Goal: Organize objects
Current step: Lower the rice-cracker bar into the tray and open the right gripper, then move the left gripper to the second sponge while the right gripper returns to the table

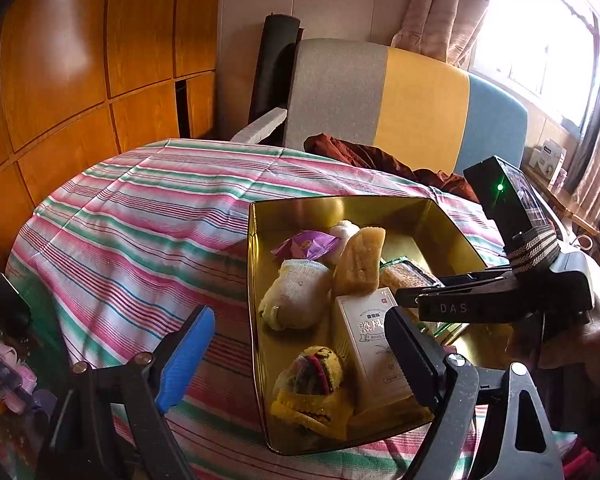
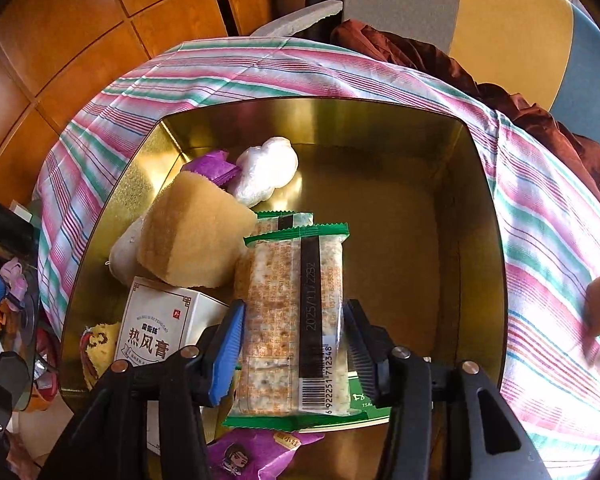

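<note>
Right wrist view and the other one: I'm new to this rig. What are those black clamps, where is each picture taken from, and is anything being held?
There is no robot arm: a person holds a two-finger clamp in each hand, each with a camera looking along its fingers. The left wrist view shows the left gripper, open and empty, over a gold tin on a striped cloth. The right wrist view looks steeply down into the tin. The right gripper has a cracker packet between its fingers; whether the pads press on it is unclear. A white box, a beige sponge and a purple sachet also lie inside.
</note>
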Motion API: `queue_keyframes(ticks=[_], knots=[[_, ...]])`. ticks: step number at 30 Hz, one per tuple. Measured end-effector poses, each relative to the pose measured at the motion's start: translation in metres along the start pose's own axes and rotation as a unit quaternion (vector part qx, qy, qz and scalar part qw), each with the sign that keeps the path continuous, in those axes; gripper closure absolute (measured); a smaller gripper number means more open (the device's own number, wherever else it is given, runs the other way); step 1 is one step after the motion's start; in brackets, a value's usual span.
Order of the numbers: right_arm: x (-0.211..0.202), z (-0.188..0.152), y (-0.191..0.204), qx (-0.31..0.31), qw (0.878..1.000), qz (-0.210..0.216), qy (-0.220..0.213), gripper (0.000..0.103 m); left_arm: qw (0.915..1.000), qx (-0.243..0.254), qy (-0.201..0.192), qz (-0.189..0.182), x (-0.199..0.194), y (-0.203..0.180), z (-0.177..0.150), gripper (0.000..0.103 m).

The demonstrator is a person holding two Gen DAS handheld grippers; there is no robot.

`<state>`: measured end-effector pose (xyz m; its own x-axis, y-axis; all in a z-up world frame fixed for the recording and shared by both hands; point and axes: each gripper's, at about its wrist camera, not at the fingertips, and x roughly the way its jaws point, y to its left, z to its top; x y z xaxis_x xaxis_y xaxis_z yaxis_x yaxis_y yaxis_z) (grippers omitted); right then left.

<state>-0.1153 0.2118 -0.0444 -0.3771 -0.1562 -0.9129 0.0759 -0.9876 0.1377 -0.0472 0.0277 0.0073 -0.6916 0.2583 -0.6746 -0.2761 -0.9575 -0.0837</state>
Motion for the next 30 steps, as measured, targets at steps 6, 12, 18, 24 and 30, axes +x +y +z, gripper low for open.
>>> queue_keyframes(ticks=[6, 12, 18, 24, 30], knots=[[-0.016, -0.003, -0.002, 0.007, 0.999, 0.009, -0.032, 0.034, 1.0, 0.003, 0.003, 0.003, 0.0, -0.002, -0.001, 0.014], [-0.033, -0.008, -0.006, 0.007, 0.998, 0.004, -0.059, 0.033, 0.9999, 0.009, 0.004, 0.004, -0.001, -0.006, -0.001, 0.014], [-0.052, -0.017, -0.017, 0.009, 0.997, -0.003, -0.082, 0.031, 0.9998, 0.017, 0.004, 0.005, -0.002, -0.012, -0.001, 0.013], [-0.071, -0.031, -0.037, 0.019, 0.995, -0.012, -0.101, 0.027, 0.9997, 0.025, 0.006, 0.003, -0.003, -0.019, -0.001, 0.013], [-0.089, -0.052, -0.072, 0.04, 0.992, -0.033, -0.114, 0.026, 0.9994, 0.035, 0.005, -0.001, -0.005, -0.025, 0.0, 0.013]])
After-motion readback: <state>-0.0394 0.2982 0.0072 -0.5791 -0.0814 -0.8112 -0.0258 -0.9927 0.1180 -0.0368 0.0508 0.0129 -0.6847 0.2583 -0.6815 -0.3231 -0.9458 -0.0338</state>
